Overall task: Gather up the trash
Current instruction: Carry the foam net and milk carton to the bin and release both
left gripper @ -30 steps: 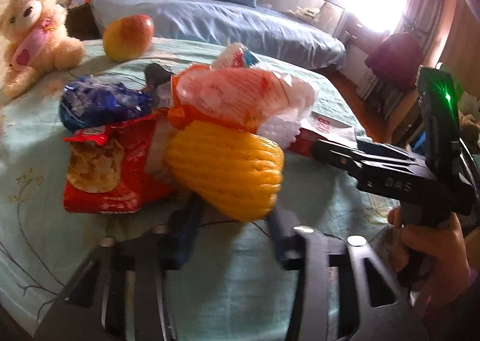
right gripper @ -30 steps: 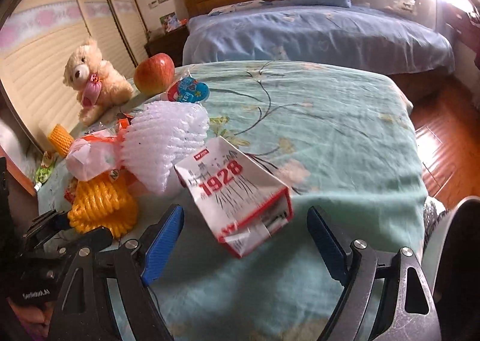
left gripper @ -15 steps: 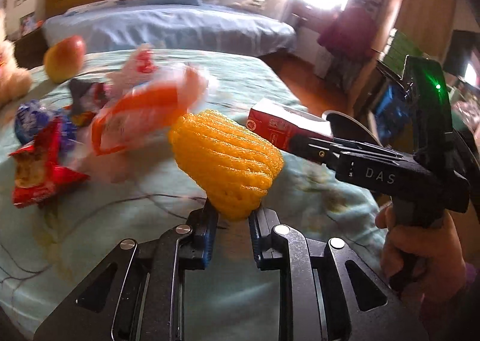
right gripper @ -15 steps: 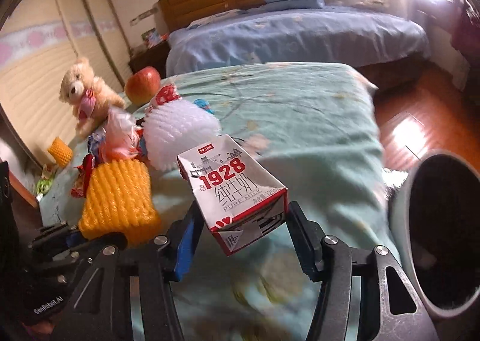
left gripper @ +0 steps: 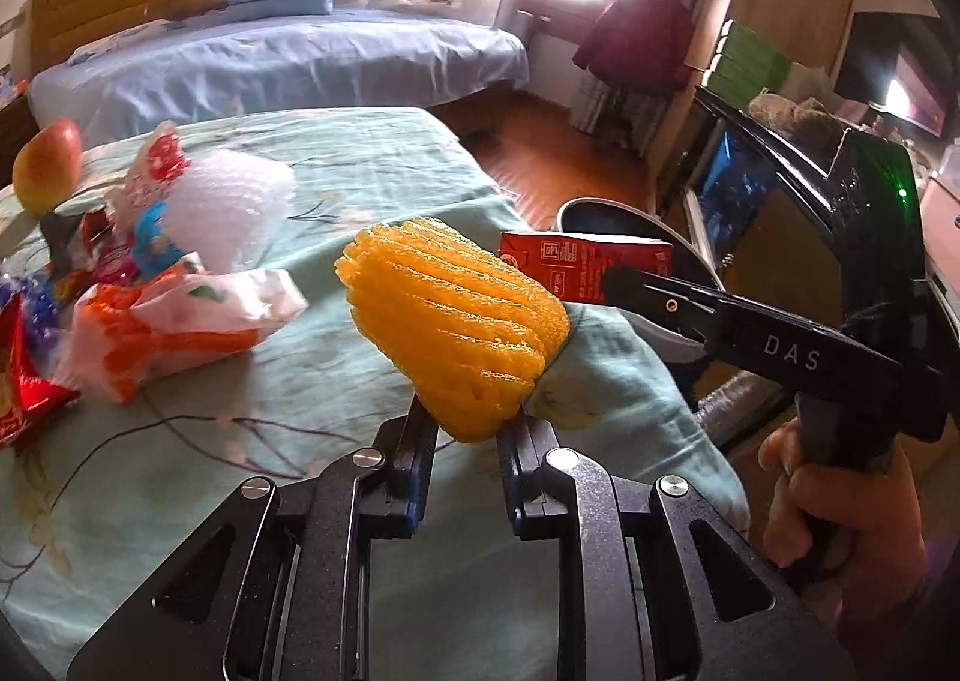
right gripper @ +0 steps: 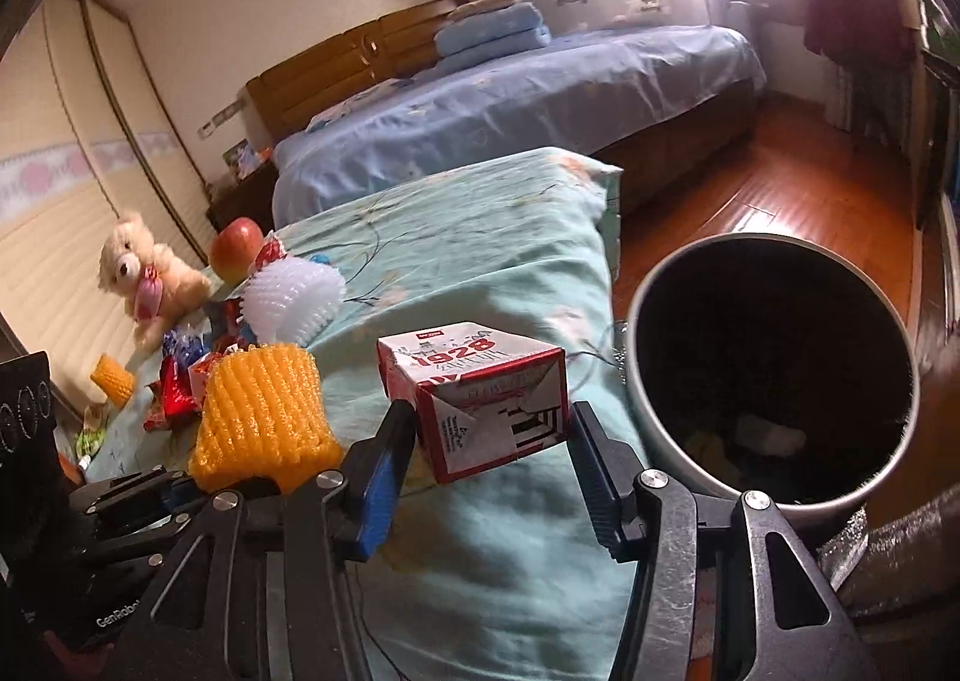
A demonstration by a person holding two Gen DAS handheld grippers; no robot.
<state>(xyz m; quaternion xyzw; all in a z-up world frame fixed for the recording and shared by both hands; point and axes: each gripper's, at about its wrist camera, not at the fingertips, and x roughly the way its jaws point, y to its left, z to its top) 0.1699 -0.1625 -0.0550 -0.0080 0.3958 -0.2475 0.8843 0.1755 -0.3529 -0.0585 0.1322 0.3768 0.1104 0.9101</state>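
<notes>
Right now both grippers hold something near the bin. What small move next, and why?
Probably carry the right gripper sideways until the milk carton hangs over the bin, then release. Its jaws are closing on the carton, which is lifted but beside the rim over the bedspread. The left gripper, clamping the yellow foam net, can follow.

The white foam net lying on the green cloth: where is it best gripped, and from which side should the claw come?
Grip the white foam net across its rounded free end, the one facing the bare green cloth, coming down from that side. The mesh looks soft and should squash easily; the opposite end lies against the snack wrappers, which would likely get pinched.
</notes>
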